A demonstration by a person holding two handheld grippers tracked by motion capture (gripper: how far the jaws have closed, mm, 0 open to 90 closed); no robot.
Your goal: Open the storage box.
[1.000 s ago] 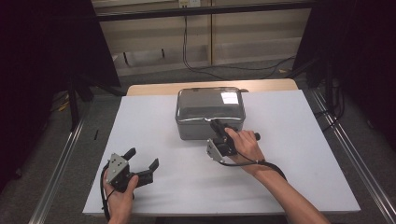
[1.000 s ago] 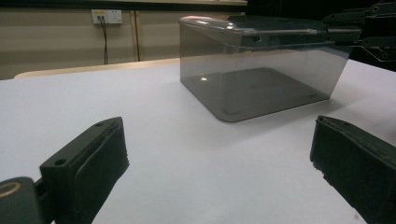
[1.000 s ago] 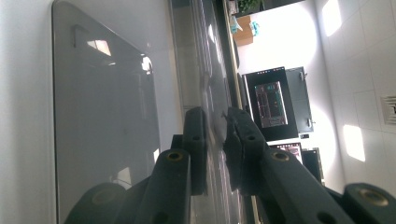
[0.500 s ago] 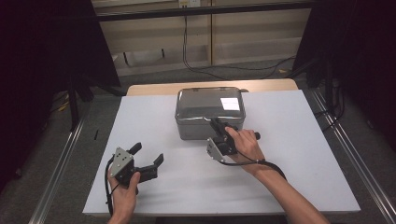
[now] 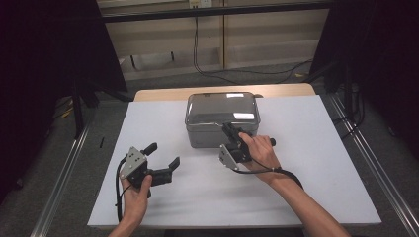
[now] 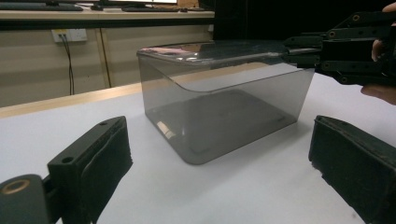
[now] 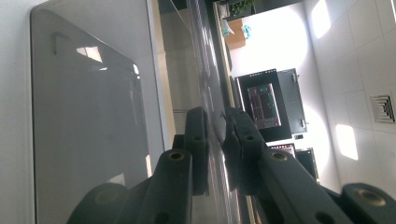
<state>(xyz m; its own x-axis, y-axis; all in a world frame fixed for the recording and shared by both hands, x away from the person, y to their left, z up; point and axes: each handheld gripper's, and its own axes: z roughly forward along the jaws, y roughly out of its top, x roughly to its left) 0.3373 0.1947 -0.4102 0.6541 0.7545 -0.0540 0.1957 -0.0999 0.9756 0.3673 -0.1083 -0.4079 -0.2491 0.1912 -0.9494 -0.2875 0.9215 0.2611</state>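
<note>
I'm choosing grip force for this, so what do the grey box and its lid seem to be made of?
The box looks like smoke-tinted, see-through plastic with a glossy finish: its floor and the table show through the walls. The lid seems the same glossy tinted plastic, mirroring ceiling lights. The right hand-held gripper is shut on the lid's thin edge; how rigid it is can't be told.

Our forearms are bare, no sleeves. We carry black grippers: the left gripper (image 5: 161, 155) and right gripper (image 5: 228, 129) each bear a grey three-cornered plate and trail a black cable. Brass-coloured rivets dot the jaw links.
</note>
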